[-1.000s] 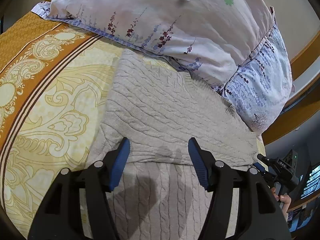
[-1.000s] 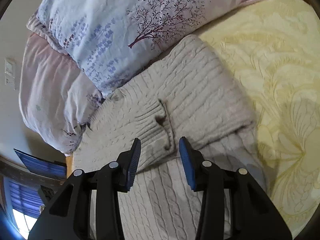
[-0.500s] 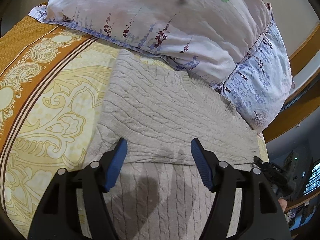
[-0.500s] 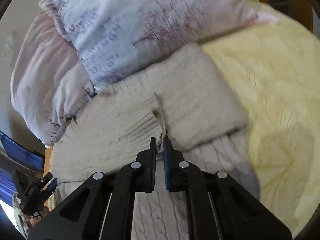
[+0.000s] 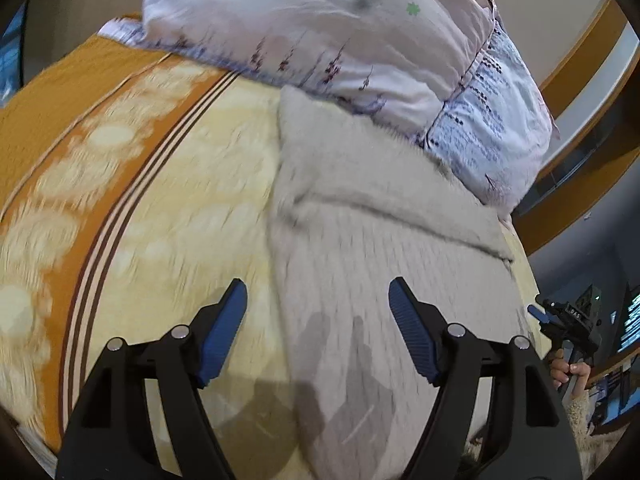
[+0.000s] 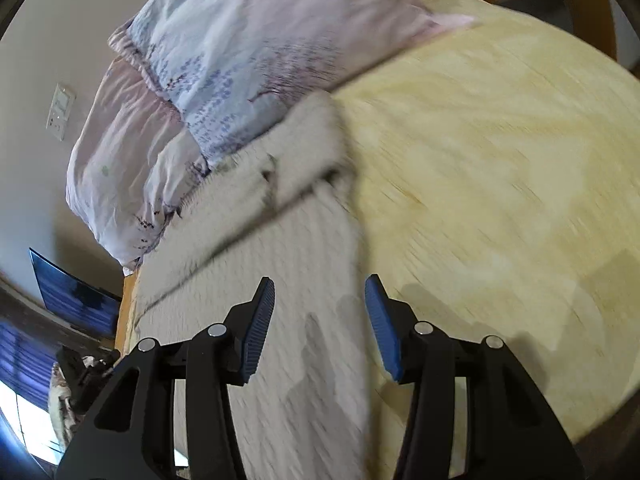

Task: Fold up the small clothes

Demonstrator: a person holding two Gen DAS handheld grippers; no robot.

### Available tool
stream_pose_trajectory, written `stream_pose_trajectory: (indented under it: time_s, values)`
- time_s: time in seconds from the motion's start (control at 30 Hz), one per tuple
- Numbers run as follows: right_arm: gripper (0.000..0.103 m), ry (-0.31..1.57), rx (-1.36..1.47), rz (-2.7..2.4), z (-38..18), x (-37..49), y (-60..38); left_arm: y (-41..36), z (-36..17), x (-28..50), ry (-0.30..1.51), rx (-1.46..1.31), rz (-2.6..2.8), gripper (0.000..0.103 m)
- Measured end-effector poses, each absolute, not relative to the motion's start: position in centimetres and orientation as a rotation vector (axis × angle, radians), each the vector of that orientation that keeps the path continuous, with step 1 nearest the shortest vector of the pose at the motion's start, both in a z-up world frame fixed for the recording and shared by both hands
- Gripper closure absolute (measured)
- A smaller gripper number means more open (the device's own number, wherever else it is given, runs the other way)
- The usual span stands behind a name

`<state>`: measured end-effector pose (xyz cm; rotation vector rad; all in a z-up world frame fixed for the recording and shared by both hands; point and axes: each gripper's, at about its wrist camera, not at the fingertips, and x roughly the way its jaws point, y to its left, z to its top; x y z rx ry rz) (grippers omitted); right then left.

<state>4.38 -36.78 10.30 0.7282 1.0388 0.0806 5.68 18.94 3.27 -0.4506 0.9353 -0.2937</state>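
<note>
The grey knit sweater (image 5: 384, 240) lies flat on the bedspread (image 5: 180, 200), far end folded over near the pillows (image 5: 340, 32), with left gripper (image 5: 316, 320) and right gripper (image 6: 320, 316) released above its near side edges, probably positioned for the next fold.

We get soft, even indoor light in both views, nothing harsh. Motion blur smears the knit sweater (image 5: 384, 264) and the yellow bedspread (image 6: 500, 160), worst toward the edges, while the gripper fingers (image 5: 224, 328) stay sharp. Soft finger shadows fall on the knit just ahead. Fisheye bulges the bed and darkens the corners. A blown-out bright window (image 6: 24, 424) glares at lower left.
</note>
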Motion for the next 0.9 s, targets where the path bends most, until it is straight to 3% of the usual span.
stream_pose_trajectory:
  time_s: [0.2, 0.4, 0.53, 0.9]
  values:
    - [0.054, 1.075, 0.802, 0.142, 9.8, 0.2, -36.9, 19.1, 2.2, 2.2, 0.951, -0.515, -0.344, 0.036]
    - [0.062, 1.095, 0.9, 0.273, 9.6, -2.1, -35.7, 18.0, 2.2, -0.1, 0.945, -0.514, -0.391, 0.041]
    - [0.066, 1.1, 0.947, 0.346, 9.1, -3.1, -35.0, 17.6, 1.4, -1.5, 0.963, -0.568, -0.475, 0.055]
    - [0.072, 1.146, 0.93, 0.469, 9.1, -5.4, -33.4, 17.0, 0.7, -4.7, 0.952, -0.6, -0.648, 0.056]
